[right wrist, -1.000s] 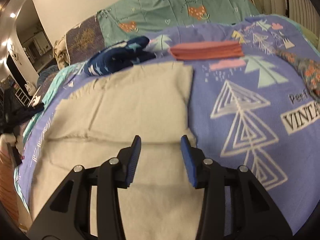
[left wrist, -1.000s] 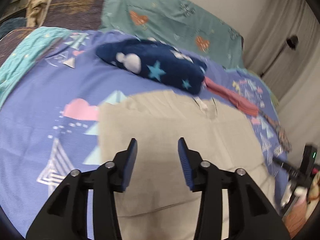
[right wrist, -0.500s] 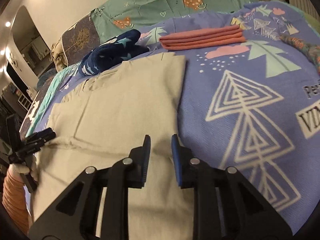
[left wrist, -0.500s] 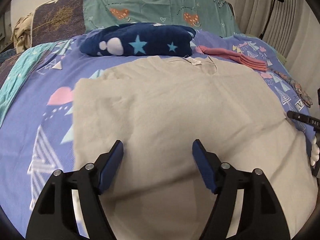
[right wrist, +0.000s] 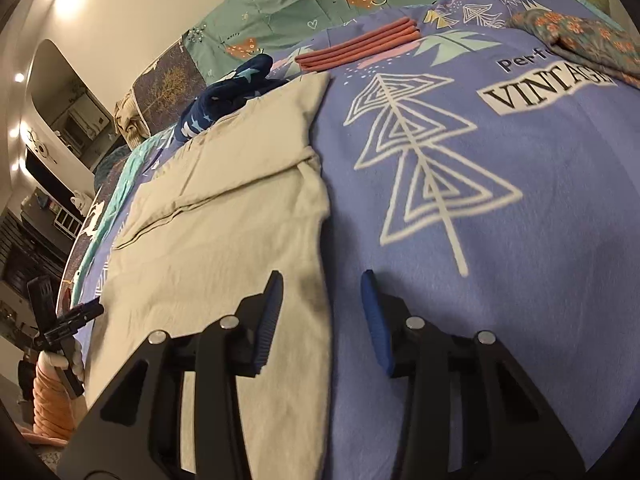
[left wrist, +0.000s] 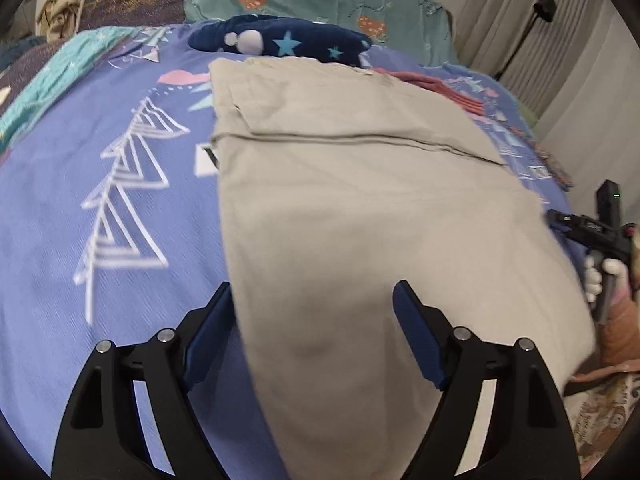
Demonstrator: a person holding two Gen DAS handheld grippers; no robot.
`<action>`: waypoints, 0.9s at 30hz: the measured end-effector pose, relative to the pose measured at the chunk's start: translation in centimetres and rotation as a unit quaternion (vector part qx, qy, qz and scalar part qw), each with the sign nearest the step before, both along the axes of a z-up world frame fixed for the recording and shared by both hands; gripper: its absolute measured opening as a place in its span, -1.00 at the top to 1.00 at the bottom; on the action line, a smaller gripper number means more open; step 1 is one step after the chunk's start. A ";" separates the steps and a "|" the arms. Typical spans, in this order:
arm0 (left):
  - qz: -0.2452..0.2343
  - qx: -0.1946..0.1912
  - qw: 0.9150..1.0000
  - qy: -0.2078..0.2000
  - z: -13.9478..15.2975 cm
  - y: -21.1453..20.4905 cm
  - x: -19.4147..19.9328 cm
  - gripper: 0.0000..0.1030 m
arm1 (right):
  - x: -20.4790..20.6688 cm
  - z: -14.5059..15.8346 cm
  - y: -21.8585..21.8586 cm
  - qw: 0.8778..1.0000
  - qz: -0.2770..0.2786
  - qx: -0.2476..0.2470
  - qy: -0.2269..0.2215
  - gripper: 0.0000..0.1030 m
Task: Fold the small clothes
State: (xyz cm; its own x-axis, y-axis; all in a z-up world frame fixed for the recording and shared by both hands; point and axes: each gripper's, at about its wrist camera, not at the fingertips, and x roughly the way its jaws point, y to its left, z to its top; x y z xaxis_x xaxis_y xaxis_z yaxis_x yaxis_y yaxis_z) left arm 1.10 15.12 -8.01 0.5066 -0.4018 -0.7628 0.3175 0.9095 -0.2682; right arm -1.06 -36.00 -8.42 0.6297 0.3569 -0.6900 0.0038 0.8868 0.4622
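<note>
Blue patterned bedspread (left wrist: 80,208) carries a beige shirt (left wrist: 360,208) lying flat, its sleeves folded in across the body. At its left edge the left gripper (left wrist: 312,320) hovers, jaws wide apart after just opening, straddling the hem with nothing pinched. At the right edge the right gripper (right wrist: 320,312) is parted too, the hem between its pads, ungrasped. Beyond the collar lie a navy starred bundle (left wrist: 280,40) and folded pink cloth (right wrist: 360,46).
</note>
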 end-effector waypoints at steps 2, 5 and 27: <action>-0.014 0.005 1.000 -0.004 -0.3 -0.6 -1.7 -0.55 | -1.0 -0.1 0.3 1.000 0.004 0.002 -0.002 0.20; -0.022 0.011 1.000 -0.012 -0.5 -1.0 -3.9 -0.55 | -2.6 -0.3 0.7 1.000 0.011 0.004 -0.008 0.19; 0.023 -0.037 0.999 -0.001 -0.7 2.0 -10.5 0.65 | -10.0 -0.4 0.8 0.999 0.016 0.025 -0.026 0.16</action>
